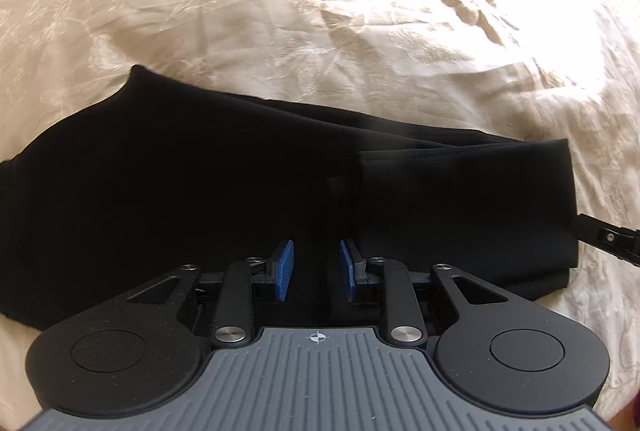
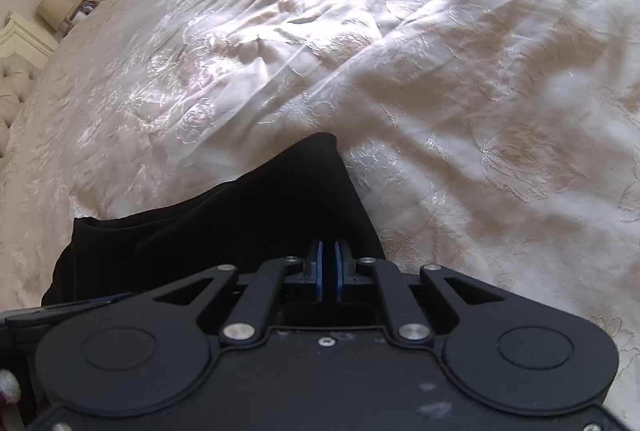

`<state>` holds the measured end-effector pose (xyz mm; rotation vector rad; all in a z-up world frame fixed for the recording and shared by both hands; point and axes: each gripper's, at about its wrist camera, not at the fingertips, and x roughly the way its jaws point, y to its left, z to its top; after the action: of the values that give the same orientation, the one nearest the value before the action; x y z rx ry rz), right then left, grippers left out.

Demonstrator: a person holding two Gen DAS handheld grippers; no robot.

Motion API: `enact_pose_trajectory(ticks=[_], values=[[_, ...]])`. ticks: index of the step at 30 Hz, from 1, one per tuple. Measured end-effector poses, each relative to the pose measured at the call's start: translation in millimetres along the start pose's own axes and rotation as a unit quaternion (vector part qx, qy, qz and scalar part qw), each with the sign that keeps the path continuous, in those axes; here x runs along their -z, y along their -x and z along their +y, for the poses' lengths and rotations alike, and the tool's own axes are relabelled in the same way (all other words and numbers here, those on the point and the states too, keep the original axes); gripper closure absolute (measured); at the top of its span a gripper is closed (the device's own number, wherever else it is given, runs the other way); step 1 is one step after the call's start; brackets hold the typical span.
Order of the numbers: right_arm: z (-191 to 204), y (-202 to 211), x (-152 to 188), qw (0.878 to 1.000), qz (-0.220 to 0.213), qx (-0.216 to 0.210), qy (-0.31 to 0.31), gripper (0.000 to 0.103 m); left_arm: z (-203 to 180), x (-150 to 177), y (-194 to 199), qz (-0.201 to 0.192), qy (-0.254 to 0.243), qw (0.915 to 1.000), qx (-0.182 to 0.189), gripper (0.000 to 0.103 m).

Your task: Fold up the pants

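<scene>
We are holding our left gripper (image 1: 316, 269) with its blue pads apart, hovering over the black pants (image 1: 200, 191), which are lying folded lengthwise across the cream bedspread (image 1: 320, 11). Our right gripper (image 2: 328, 271) is showing its pads nearly together at the pants' edge; whether cloth is pinched between them, we cannot tell. A lamp (image 2: 54, 11) is standing on a nightstand (image 2: 24, 39) beside the bed

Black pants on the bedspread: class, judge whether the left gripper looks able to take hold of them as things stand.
Probably yes. The left gripper hangs open directly over the black pants, with nothing between its blue pads and the cloth. The bedspread beyond holds no obstacle.
</scene>
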<state>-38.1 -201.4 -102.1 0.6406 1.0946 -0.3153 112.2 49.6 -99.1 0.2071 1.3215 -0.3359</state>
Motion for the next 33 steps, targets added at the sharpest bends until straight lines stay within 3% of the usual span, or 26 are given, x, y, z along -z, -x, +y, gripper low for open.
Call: enact_pose_trajectory(ticks=[7, 16, 21, 25, 28, 33], values=[[37, 16, 14, 0.995, 0.008, -0.055, 0.084, 0.092, 46, 39, 19, 0.008, 0.089, 0.9954, -0.033, 0.078], [92, -3, 43, 0.977, 0.055, -0.124, 0.163, 0.091, 108, 86, 47, 0.003, 0.184, 0.9802, -0.072, 0.078], [117, -6, 55, 0.968, 0.068, -0.144, 0.193, 0.091, 146, 95, 59, -0.012, 0.21, 0.9734, -0.09, 0.078], [133, -5, 64, 0.966, 0.072, -0.147, 0.199, 0.09, 176, 91, 64, -0.025, 0.206, 0.9731, -0.099, 0.078], [145, -5, 69, 0.967, 0.07, -0.14, 0.199, 0.09, 202, 85, 65, -0.035, 0.203, 0.9741, -0.092, 0.078], [171, -8, 77, 0.973, 0.065, -0.126, 0.182, 0.089, 265, 77, 69, -0.06, 0.211, 0.9751, -0.033, 0.078]])
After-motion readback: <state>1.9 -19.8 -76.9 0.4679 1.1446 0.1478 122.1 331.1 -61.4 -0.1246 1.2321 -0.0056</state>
